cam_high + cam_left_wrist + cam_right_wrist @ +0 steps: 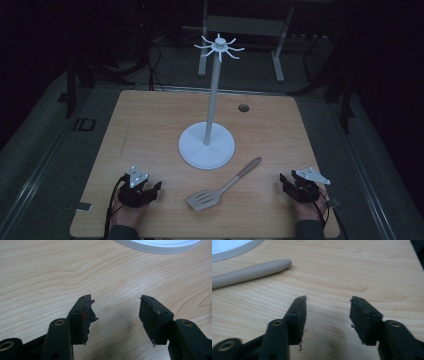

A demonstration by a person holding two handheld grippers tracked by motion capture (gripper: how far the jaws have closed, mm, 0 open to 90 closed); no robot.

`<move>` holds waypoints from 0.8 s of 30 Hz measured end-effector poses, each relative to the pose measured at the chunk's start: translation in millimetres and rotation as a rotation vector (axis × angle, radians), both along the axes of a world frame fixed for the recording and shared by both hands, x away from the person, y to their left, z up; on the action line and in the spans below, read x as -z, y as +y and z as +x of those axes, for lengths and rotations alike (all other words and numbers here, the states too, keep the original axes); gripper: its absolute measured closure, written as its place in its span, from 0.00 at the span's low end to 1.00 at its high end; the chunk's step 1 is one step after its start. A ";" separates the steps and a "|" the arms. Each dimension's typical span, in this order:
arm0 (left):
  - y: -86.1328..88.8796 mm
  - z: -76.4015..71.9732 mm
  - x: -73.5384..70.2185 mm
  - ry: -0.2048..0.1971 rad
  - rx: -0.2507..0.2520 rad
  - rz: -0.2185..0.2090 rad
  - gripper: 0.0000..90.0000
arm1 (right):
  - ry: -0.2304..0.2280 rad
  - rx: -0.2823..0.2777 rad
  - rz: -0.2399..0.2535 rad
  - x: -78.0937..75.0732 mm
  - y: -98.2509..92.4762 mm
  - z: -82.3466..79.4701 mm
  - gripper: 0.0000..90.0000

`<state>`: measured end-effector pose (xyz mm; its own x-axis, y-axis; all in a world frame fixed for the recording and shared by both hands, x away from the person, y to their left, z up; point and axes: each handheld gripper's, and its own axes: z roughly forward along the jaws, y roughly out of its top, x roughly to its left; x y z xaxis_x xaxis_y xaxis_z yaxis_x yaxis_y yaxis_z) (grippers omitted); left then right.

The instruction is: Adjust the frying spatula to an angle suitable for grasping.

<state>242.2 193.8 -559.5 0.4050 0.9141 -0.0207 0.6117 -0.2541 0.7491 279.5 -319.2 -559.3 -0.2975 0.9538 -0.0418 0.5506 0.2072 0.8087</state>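
A slotted grey spatula [220, 189] with a wooden handle lies flat on the table near the front, head toward me. Behind it stands a white rack [207, 145] with a round base, a tall pole and several hooks at the top. My left gripper [156, 187] rests at the front left, open, with bare wood between its jaws [115, 305]. At the front right my right gripper [283, 179] is open too, nothing between its jaws [328, 302]. The spatula handle [249, 272] lies up and to the left of them, and the rack base [229, 248] shows beyond.
The wooden table [150, 125] has a small round hole [243, 107] at its back right. A strip of white rack base [160, 246] shows ahead in the left gripper view. Dark floor, cables and metal frame legs surround the table.
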 end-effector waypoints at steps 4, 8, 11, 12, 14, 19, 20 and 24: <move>0.1 -0.8 -0.5 -0.002 -0.002 -0.002 0.49 | -0.009 0.005 0.019 -2.1 -3.1 -1.6 0.63; -0.1 -1.2 -0.9 -0.002 -0.002 -0.002 0.49 | -0.026 0.010 0.031 -4.3 -4.7 -2.9 0.69; -0.3 -1.5 -1.0 -0.001 -0.002 0.000 0.49 | -0.037 0.013 0.025 -5.5 -3.8 -4.3 0.75; -0.3 -1.6 -1.3 -0.001 -0.001 -0.001 0.49 | -0.041 0.010 0.022 -5.5 -3.6 -4.4 0.76; -0.3 -1.7 -1.6 0.000 0.000 -0.002 0.49 | -0.041 0.012 0.018 -5.4 -3.4 -4.4 0.79; -1.5 -2.7 -3.4 -0.002 0.012 -0.009 0.49 | -0.047 0.016 0.023 -6.2 -3.8 -5.1 0.85; -2.0 -2.7 -4.1 -0.005 0.014 -0.014 0.50 | -0.050 0.018 0.022 -6.5 -3.5 -5.5 0.87; -2.5 -3.7 -7.6 -0.013 0.008 -0.024 0.50 | -0.075 0.021 0.022 -9.1 -3.6 -8.0 0.93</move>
<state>238.4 191.3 -552.0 0.4122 0.9103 -0.0375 0.6003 -0.2404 0.7628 271.6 -322.8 -550.1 -0.2742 0.9607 -0.0422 0.4923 0.1780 0.8520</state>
